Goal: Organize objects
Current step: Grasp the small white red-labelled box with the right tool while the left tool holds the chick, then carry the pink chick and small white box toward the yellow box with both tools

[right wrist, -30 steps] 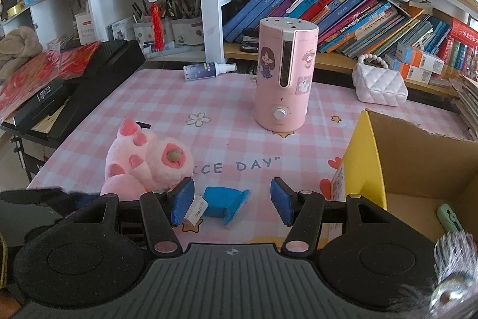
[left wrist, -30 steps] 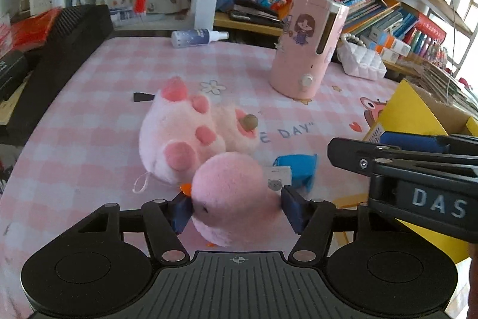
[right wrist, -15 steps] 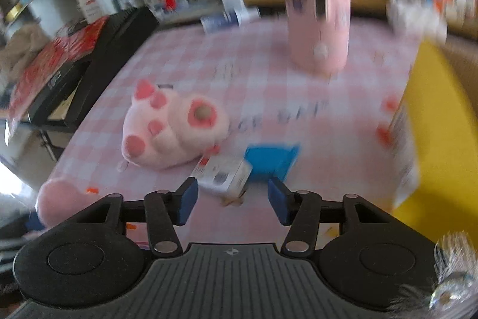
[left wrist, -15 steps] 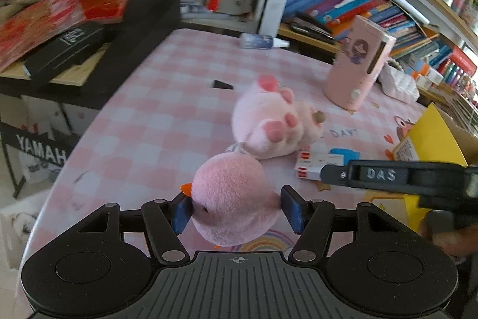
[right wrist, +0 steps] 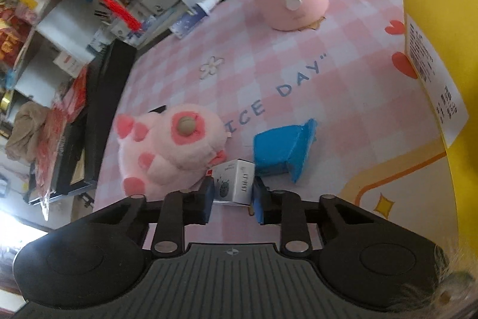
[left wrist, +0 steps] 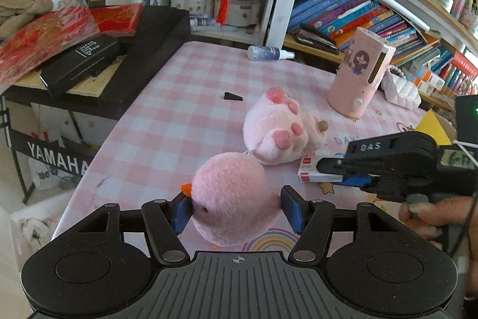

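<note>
Squeezing a round pink plush (left wrist: 234,199), the left gripper (left wrist: 236,210) held it tight above the desk (left wrist: 167,121). The right gripper (right wrist: 232,195) pinched a small white box (right wrist: 236,181), with the blue box (right wrist: 282,150) at its 1 o'clock.

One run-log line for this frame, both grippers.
left gripper: shut on round pink plush chick | right gripper: closing around small white carton, contact unclear | yellow cardboard box: right of the carton

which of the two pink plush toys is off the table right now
The round pink plush with the orange beak, clamped in the left tool. The paw-shaped plush lies on the checked tablecloth.
</note>
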`<state>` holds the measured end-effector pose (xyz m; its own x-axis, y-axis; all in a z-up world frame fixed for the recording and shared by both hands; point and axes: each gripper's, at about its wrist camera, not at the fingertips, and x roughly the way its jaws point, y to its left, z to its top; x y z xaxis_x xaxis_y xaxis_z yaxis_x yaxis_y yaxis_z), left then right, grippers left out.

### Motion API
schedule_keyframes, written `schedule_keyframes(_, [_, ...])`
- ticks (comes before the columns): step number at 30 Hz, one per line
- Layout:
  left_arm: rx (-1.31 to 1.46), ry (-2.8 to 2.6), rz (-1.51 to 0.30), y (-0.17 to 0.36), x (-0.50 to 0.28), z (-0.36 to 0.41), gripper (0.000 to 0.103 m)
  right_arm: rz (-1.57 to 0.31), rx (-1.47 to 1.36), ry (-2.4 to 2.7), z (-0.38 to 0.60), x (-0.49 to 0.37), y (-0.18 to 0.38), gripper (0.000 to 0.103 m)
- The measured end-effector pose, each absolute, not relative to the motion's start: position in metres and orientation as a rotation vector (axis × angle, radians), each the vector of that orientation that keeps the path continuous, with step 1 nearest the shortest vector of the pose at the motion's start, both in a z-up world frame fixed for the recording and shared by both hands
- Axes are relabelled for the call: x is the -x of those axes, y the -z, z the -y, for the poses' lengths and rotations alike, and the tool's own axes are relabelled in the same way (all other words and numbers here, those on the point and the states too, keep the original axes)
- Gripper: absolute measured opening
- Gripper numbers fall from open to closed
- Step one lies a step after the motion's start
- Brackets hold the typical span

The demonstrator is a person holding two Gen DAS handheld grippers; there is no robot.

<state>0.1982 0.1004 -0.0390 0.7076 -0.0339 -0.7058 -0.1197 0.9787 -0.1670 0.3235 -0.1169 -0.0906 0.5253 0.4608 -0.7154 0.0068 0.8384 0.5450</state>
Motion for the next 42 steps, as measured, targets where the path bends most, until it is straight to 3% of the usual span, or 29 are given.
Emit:
schedule_keyframes(2, [0.215,-0.044,-0.774,0.037,-0.198,-0.1,0.062,-0.971,-0.503,-0.326,0.117,-0.32,0.083,0.014])
schedule_keyframes(18, [0.215,0.063,-0.691,0.016,-0.159,-0.094,0.062,-0.756,0.039,-0.337,0.108,-0.229,0.03,0.013])
schedule_keyframes(42, [0.167,0.223,-0.69,0.017,-0.057,-0.101,0.062,-0.693,0.079,-0.225,0.091,-0.097,0.013,0.013])
